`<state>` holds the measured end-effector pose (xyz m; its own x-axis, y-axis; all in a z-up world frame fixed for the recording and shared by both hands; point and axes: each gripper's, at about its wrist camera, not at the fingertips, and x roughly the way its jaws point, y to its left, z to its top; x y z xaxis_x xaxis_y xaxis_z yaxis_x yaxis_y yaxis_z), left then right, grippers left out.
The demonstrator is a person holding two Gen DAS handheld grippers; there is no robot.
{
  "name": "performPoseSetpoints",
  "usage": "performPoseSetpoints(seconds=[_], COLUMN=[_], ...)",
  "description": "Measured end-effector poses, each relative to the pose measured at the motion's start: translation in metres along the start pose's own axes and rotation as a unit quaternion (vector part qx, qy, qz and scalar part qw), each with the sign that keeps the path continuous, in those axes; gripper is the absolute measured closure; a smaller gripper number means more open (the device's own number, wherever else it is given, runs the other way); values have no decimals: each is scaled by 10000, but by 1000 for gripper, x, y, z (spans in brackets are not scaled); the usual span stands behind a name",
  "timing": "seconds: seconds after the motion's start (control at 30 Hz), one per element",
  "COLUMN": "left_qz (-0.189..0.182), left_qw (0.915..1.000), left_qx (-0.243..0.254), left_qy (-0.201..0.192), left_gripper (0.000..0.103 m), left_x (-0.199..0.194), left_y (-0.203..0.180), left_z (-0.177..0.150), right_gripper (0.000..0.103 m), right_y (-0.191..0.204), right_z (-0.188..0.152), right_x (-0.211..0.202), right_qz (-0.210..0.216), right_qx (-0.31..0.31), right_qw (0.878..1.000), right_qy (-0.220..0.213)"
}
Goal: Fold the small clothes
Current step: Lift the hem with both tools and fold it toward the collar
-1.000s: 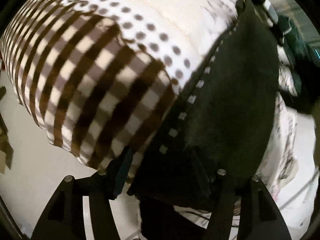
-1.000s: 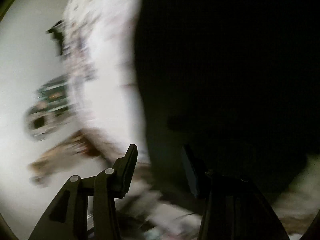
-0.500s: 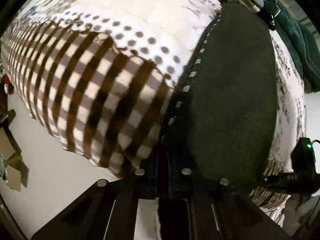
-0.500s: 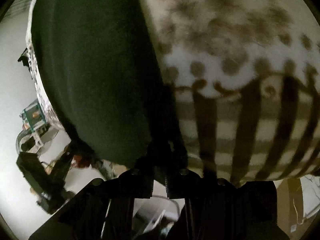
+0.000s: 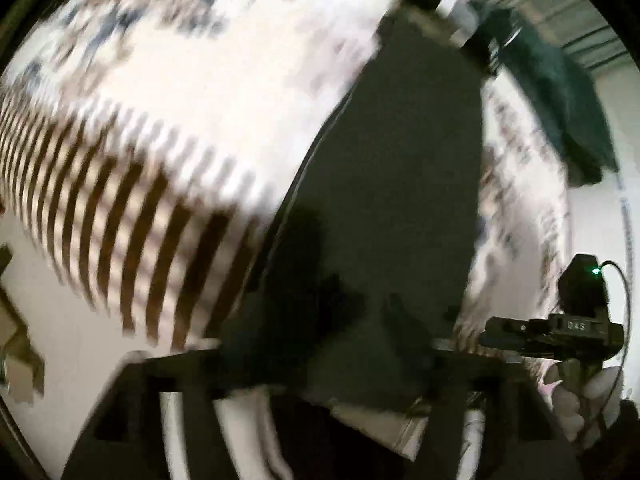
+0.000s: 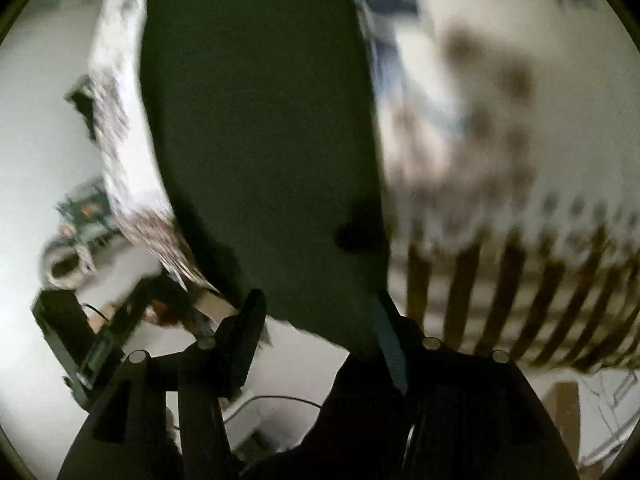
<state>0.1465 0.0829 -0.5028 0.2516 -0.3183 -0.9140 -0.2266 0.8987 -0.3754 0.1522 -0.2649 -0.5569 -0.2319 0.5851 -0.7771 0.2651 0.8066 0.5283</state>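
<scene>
A dark garment (image 5: 392, 200) lies flat on a table covered with a white cloth printed with brown checks and dots (image 5: 168, 120). In the left wrist view my left gripper (image 5: 320, 332) is open, its jaws spread over the garment's near edge. In the right wrist view the same dark garment (image 6: 256, 128) fills the middle, and my right gripper (image 6: 320, 320) is open with its jaws either side of the garment's near corner. The right gripper also shows in the left wrist view (image 5: 560, 332), held in a hand. Both views are blurred.
A dark green cloth (image 5: 560, 92) lies at the table's far right. The table's front edge with brown stripes (image 6: 520, 300) runs close to the grippers. Boxes and equipment (image 6: 80, 240) stand on the floor to the left.
Both grippers were shut on the garment's near edge half a second ago and are now open. The garment lies flat, and both cameras have pulled back slightly.
</scene>
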Motion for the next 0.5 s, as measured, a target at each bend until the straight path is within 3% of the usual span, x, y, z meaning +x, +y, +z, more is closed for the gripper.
performPoseSetpoints(seconds=[0.13,0.23,0.37,0.5], left_qz=[-527,-764,-1026,-1197], left_qw=[9980,9958,9937,9911], left_qx=[29,42,267,541], left_qy=[-361,-493,-377,-223], left_gripper=[36,36,36,36], left_x=[7,31,77,126], left_y=[-17,-33,-56,-72], left_z=[76,144,244,321], right_gripper=[46,46,46,45], right_y=[6,11,12,13], right_z=[48,108,190,265], right_x=[-42,-72,-96,-106], right_qz=[380,310,314,449], right_qx=[61,253,516,828], right_qw=[9978,9945,9878,9796], right_qy=[-542,-965,-1437,-1775])
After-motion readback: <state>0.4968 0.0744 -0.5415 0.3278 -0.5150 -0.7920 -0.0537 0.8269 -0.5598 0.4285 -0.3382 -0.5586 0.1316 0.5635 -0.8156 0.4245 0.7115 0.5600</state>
